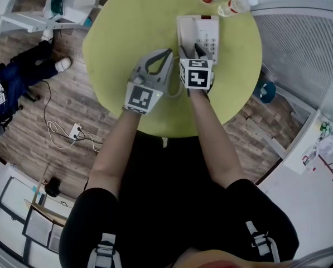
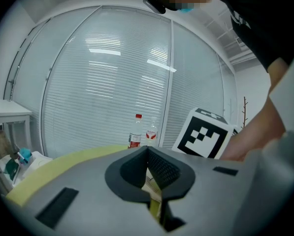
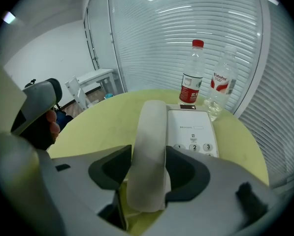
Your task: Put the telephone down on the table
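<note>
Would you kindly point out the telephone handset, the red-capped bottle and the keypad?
telephone handset (image 3: 147, 146), right gripper view, middle of its grip.
red-capped bottle (image 3: 190, 93), right gripper view, on its label.
keypad (image 1: 209, 38), head view, among the buttons.

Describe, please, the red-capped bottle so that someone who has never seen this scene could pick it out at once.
Find the round yellow-green table. Beyond the white telephone, near the table's far edge, two plastic bottles stand side by side. Yours is the red-capped bottle, the left of the pair as seen from the telephone; the neighbouring bottle has a whitish cap.
</note>
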### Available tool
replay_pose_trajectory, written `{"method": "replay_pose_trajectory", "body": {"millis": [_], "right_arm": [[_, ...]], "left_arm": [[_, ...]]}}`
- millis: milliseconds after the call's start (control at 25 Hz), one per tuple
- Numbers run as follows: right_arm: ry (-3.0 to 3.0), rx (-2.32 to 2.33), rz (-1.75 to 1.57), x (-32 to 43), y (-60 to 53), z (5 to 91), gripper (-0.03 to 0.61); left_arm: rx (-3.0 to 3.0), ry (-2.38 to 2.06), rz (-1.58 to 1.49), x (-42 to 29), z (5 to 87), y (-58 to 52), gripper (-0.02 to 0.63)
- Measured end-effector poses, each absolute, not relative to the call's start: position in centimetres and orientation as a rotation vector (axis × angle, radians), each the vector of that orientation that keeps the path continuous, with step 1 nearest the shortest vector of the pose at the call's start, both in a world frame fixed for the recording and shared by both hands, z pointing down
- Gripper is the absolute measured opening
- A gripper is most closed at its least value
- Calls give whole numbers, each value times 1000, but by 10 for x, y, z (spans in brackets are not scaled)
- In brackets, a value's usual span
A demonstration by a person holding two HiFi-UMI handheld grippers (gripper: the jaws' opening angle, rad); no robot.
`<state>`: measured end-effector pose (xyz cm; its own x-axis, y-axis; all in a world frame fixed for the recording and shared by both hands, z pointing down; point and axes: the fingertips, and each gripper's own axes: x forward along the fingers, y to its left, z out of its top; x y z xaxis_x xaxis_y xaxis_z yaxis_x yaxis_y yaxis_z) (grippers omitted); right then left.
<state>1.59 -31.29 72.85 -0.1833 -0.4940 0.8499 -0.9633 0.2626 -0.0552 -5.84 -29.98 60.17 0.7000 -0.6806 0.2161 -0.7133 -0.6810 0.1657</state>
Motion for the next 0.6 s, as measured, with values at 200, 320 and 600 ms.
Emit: {"method": "replay_pose_trajectory", "body": {"millis": [200,320,600], "right_arm": [[-1798,1357,826,15,-314,729,212],[-1801,1370,849,16,-314,728,202],[-1819,1395,893,18,-312,718,193]], "left_arm": [[2638,-1117,205,-64,603,-297,6],[2635,-1123,195,-66,601,-295,6],[2629,-1127,192,-72,593,-288,6]]}}
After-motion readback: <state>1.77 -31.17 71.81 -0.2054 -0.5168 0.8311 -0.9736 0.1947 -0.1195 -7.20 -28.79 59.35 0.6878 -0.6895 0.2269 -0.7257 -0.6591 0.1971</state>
